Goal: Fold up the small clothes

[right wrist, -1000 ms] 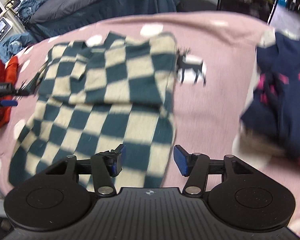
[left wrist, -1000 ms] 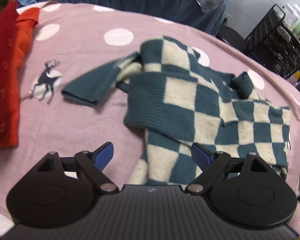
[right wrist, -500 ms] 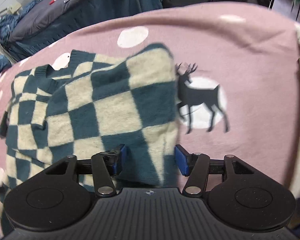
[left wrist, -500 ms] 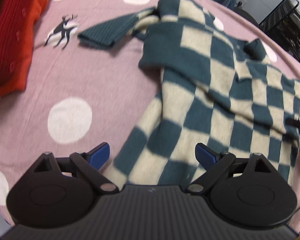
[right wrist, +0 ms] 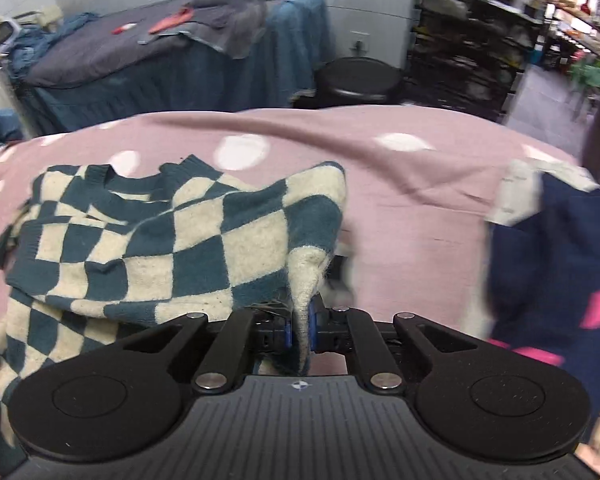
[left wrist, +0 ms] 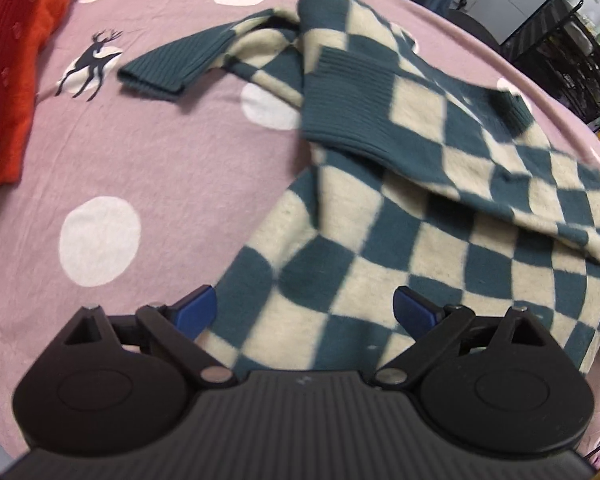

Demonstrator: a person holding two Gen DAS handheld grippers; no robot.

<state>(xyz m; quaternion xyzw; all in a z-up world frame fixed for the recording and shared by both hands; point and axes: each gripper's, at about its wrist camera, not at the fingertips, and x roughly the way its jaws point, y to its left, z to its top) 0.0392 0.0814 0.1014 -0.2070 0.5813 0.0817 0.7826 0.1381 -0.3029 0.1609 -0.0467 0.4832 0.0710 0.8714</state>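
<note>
Half folded at best: sweater (left wrist: 440, 216) sprawled on the pink surface (left wrist: 148, 184), one sleeve (left wrist: 172, 64) trailing out, its edge pinched and lifted by the closed right tool (right wrist: 299, 330), left tool (left wrist: 305, 309) gaping wide over the hem, gripping nothing, further folds still ahead.

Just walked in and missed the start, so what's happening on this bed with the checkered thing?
A person with a handheld gripper in each hand is folding a green-and-cream checkered sweater on a pink spotted bedspread. The right gripper has its jaws shut on an edge of the sweater, lifting it. The left gripper is open, poised over the sweater's lower part without gripping. One sleeve lies stretched out to the side. A red garment sits nearby.
</note>
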